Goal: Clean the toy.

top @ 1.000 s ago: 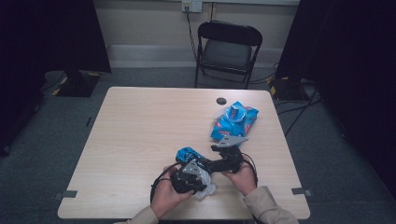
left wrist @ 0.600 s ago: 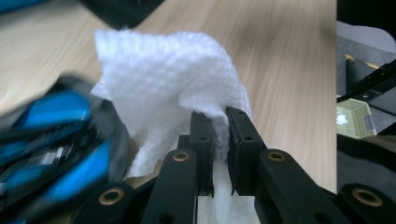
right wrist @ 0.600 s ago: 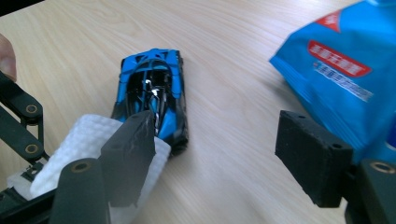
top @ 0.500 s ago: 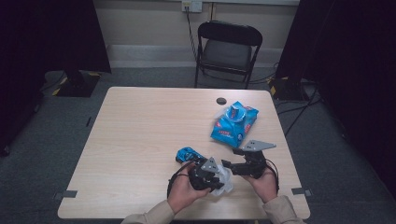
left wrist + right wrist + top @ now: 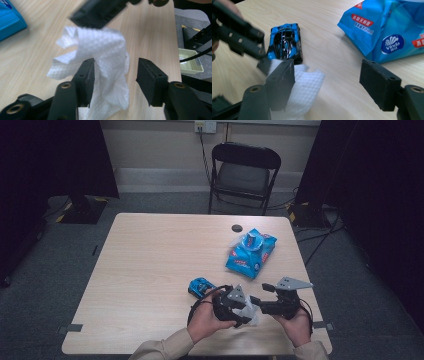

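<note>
The left gripper (image 5: 248, 307) has just been opening its jaws; they now stand apart around a crumpled white tissue (image 5: 100, 65), one jaw touching it, the other clear. The right gripper (image 5: 257, 301) is released too, the tissue lying against one jaw, seemingly unpinched. The tissue sits near the bench (image 5: 150, 270) front edge, beside a blue toy car (image 5: 285, 42). A blue tissue pack (image 5: 251, 252) lies farther back.

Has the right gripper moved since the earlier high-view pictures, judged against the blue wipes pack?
Yes. The right gripper has shifted right along the table's near edge, from below-left of the blue wipes pack to below-right of it.
</note>
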Action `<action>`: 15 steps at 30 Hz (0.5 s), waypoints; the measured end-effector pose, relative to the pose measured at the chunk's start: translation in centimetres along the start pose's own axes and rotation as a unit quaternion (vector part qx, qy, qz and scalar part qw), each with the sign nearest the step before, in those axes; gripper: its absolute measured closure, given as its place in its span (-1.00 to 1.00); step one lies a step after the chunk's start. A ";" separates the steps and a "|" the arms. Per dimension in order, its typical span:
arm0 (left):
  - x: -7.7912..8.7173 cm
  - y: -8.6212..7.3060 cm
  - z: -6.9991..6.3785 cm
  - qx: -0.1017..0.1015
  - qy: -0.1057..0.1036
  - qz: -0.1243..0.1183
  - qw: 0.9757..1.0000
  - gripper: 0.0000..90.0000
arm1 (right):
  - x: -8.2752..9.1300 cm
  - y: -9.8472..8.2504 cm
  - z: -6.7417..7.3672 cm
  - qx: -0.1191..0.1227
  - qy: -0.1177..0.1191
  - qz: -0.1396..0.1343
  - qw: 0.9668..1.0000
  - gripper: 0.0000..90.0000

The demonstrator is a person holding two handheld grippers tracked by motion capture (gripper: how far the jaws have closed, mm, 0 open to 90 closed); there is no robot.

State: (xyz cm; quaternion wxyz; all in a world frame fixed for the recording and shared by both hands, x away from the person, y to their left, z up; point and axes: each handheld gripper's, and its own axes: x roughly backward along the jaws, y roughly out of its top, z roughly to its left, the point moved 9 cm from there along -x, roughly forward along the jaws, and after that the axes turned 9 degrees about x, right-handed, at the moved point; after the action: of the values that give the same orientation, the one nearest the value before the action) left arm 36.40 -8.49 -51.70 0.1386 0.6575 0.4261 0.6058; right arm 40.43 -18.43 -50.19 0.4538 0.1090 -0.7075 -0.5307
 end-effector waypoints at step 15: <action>4.3 -0.2 4.1 0.033 0.043 -0.033 0.998 -0.11 | 1.9 -0.8 3.7 0.015 0.037 0.004 0.999 -0.24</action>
State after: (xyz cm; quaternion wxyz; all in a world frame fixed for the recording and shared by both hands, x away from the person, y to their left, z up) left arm 39.62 -3.84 -49.87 0.1182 0.6211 0.4726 0.6140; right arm 36.32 -17.57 -49.96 0.4802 0.1326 -0.6984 -0.5139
